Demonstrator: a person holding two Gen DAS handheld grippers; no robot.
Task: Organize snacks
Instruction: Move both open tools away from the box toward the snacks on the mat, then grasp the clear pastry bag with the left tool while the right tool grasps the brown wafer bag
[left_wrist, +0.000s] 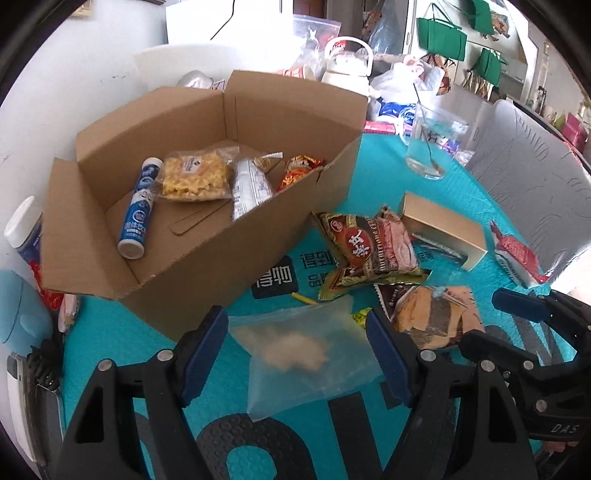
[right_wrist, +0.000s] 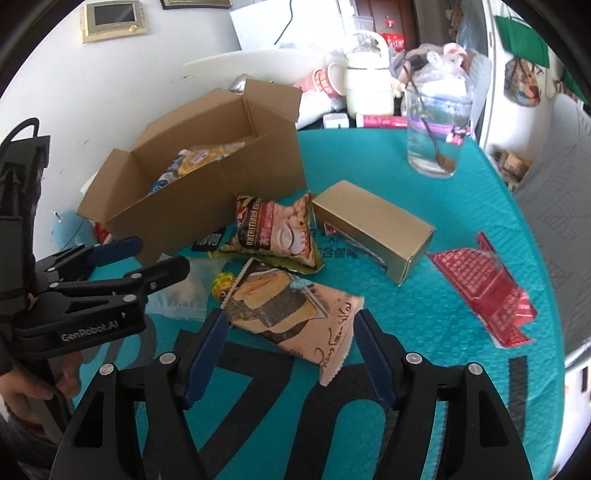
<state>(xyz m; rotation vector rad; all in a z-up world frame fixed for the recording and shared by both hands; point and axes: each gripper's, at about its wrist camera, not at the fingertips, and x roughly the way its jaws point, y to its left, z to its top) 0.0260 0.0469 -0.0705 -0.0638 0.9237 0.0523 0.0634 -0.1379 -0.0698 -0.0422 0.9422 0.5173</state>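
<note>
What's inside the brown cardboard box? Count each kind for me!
Blue tubes: 2
Yellow snack bag: 1
White packet: 1
Red-orange packet: 1
Total in view: 5

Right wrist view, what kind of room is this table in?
Probably a lived-in home, likely a dining or kitchen corner. A cream-coloured kettle with a white handle and a clear glass with a spoon in it stand on the cluttered teal-covered table, and green fabric bags hang behind.

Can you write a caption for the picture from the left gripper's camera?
Open left gripper hovers over a clear bag beside the cardboard box of snacks.
</note>
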